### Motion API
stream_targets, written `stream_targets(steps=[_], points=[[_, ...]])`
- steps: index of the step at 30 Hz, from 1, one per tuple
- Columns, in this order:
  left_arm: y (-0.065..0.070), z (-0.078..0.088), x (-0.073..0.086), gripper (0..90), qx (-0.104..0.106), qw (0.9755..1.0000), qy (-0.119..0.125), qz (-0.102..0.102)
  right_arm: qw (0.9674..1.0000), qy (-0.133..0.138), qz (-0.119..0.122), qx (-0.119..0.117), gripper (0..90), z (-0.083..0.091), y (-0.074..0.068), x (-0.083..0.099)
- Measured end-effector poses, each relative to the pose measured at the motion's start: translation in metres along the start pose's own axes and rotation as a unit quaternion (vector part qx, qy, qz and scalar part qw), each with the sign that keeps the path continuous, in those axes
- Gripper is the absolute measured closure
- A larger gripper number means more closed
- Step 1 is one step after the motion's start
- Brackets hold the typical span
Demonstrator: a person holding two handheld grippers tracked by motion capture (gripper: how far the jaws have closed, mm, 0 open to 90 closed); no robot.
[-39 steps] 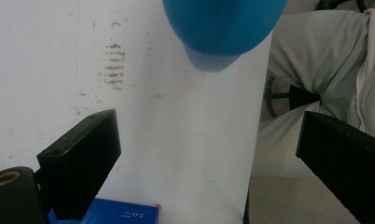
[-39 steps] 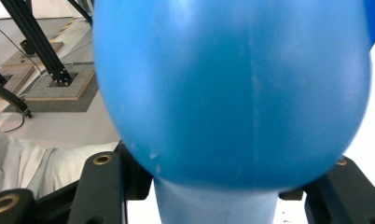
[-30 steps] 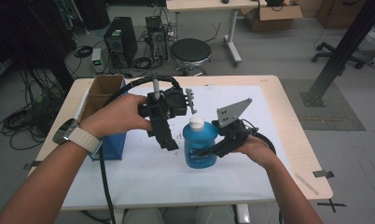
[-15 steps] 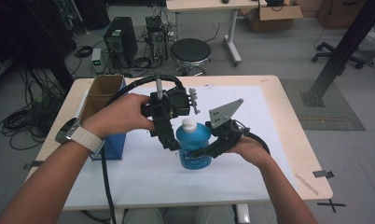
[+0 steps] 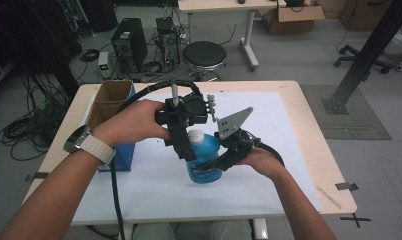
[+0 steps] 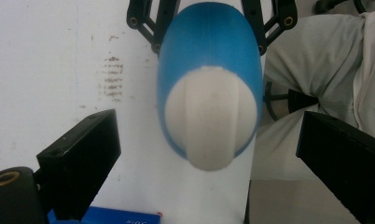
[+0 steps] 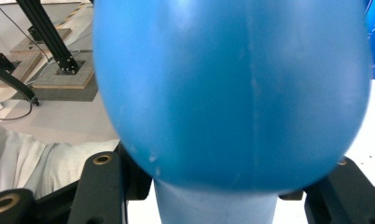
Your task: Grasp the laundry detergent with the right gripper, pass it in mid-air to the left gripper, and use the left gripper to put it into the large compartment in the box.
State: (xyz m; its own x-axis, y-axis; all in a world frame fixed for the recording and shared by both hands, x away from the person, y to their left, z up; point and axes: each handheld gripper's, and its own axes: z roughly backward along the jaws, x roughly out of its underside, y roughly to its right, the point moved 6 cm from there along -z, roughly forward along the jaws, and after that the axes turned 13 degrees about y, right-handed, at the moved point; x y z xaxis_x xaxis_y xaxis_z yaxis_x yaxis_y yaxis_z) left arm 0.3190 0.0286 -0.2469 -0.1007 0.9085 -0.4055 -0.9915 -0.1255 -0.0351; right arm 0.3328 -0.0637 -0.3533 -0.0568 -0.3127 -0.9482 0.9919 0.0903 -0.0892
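High view first: since a second ago you have carried the blue bottle (image 5: 204, 162) a little toward your left, so it now stands under your left gripper (image 5: 189, 150) instead of just beside it, and your right hand (image 5: 261, 162) has come along with it, while your left hand (image 5: 136, 122) has kept its place. Your right gripper (image 5: 216, 162) reaches in from the right, nearly level, with its grey three-cornered plate (image 5: 234, 122) up and tilted, and its jaws are clamped on the body of the bottle; the right gripper view looks straight onto that blue wall (image 7: 232, 93), with the black jaws hugging it at both lower corners. Your left gripper comes down steeply from above, your left forearm crossing the table (image 5: 299, 150) from the lower left with the watch (image 5: 84, 145) on the wrist. In the left gripper view its jaws stand spread wide, one on each side of the white cap (image 6: 211, 119), and neither pad touches the cap. The bottle is translucent blue with a rounded shoulder and a ribbed white cap, and a label on its front that is too small to read. It is upright over the white sheet (image 5: 154, 190) near the table's middle, just right of the open cardboard box (image 5: 109, 100) with the blue side; whether its base rests on the sheet you cannot tell.
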Motion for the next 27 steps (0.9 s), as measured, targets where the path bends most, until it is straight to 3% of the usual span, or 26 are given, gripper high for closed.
stream_targets(steps=[27], points=[[-0.001,-0.022,-0.007,8.1,-0.006,0.9998,-0.018,-0.011,1.0,0.003,0.004,-0.005,43.7,-0.003,-0.003,-0.007]])
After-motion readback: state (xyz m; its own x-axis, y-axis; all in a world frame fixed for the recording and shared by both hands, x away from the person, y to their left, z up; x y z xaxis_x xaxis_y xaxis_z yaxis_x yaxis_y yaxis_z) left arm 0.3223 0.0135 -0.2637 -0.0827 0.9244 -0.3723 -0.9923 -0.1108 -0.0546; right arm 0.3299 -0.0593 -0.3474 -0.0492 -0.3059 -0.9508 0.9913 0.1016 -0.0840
